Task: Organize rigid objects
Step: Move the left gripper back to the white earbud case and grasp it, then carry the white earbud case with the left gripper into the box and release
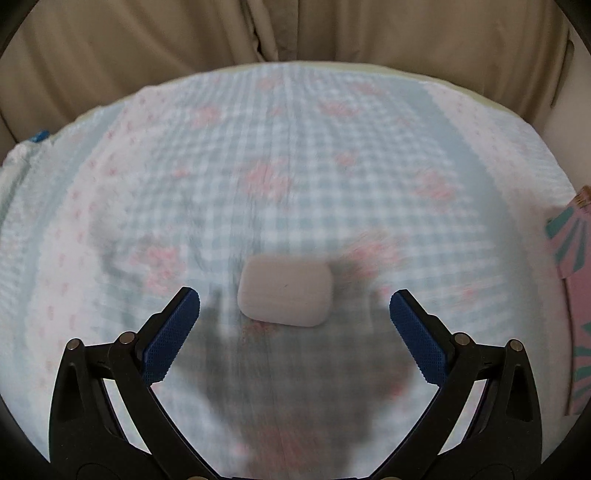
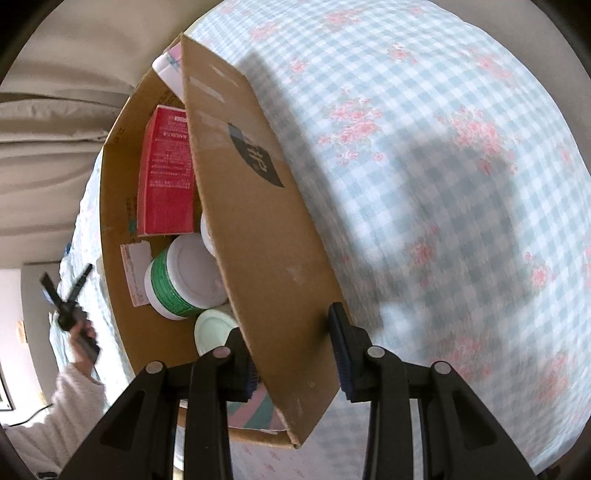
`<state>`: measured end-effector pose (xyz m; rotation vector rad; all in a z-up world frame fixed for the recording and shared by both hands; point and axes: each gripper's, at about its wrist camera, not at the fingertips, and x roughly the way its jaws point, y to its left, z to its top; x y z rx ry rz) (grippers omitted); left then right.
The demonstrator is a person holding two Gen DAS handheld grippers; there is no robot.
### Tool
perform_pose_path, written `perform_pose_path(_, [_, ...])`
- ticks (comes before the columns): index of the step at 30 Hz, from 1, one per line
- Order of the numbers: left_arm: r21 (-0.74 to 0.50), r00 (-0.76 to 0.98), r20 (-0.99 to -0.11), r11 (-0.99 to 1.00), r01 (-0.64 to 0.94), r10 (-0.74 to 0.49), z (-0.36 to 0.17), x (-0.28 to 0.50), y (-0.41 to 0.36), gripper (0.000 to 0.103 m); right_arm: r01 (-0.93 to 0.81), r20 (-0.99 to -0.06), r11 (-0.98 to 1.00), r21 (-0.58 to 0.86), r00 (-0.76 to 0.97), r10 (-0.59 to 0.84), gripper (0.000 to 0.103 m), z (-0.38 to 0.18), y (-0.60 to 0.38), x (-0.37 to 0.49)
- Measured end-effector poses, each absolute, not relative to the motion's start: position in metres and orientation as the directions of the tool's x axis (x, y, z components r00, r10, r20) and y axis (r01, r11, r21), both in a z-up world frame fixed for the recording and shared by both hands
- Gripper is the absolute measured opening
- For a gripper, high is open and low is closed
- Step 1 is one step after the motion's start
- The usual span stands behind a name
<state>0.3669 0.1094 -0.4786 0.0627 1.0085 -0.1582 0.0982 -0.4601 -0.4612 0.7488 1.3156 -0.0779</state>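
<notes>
A small white rounded case lies on the checked floral cloth, just ahead of my open, empty left gripper, between its blue pads. My right gripper is closed on the near wall of a cardboard box, one finger inside and one outside. In the box are a red carton, a white jar with a green band, a pale green lid and a white box. The left gripper also shows far left in the right wrist view.
Beige curtains hang behind the table. A pink and teal patterned box stands at the right edge of the left wrist view. A blue clip sits at the cloth's far left edge.
</notes>
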Motion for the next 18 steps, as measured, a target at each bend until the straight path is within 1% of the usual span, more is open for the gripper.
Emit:
perform_pose_path(3, [-0.016,0.539,-0.836,0.986,0.167,-0.104,-0.493,0.369,0.113,0.1,0.481,-0.882,0.742,0.466,0.316,0.35,0.032,-0.463,-0.461,0.094])
perform_pose_path(8, [0.005,0.568,-0.816,0.98,0.197,-0.11,-0.499,0.369,0.112,0.099,0.499,-0.88,0.729,0.468,0.336,0.335,0.032,-0.463,-0.461,0.09])
perform_pose_path(10, [0.012,0.573,-0.812,0.978,0.21,-0.113,-0.502,0.37,0.11,0.095,0.502,-0.88,0.727,0.468,0.34,0.331,0.032,-0.463,-0.46,0.09])
perform_pose_path(11, [0.02,0.573,-0.812,0.975,0.219,-0.112,-0.504,0.372,0.108,0.088,0.505,-0.88,0.725,0.468,0.341,0.33,0.032,-0.463,-0.46,0.09])
perform_pose_path(13, [0.021,0.576,-0.809,0.974,0.226,-0.117,-0.504,0.372,0.106,0.085,0.508,-0.881,0.724,0.467,0.342,0.328,0.032,-0.463,-0.459,0.09])
perform_pose_path(14, [0.015,0.58,-0.805,0.974,0.227,-0.122,-0.503,0.373,0.107,0.076,0.51,-0.88,0.722,0.467,0.343,0.327,0.032,-0.462,-0.462,0.087])
perform_pose_path(15, [0.015,0.583,-0.804,0.975,0.221,-0.12,-0.502,0.374,0.107,0.071,0.511,-0.88,0.722,0.467,0.344,0.326,0.032,-0.462,-0.461,0.088])
perform_pose_path(16, [0.014,0.584,-0.803,0.976,0.216,-0.117,-0.502,0.374,0.108,0.068,0.512,-0.881,0.721,0.467,0.345,0.325,0.032,-0.462,-0.46,0.087])
perform_pose_path(17, [0.015,0.587,-0.802,0.978,0.206,-0.112,-0.501,0.374,0.11,0.061,0.514,-0.88,0.719,0.467,0.346,0.325,0.032,-0.462,-0.46,0.087])
perform_pose_path(18, [0.009,0.587,-0.801,0.979,0.205,-0.116,-0.5,0.374,0.112,0.059,0.515,-0.88,0.719,0.467,0.347,0.324,0.032,-0.461,-0.459,0.086])
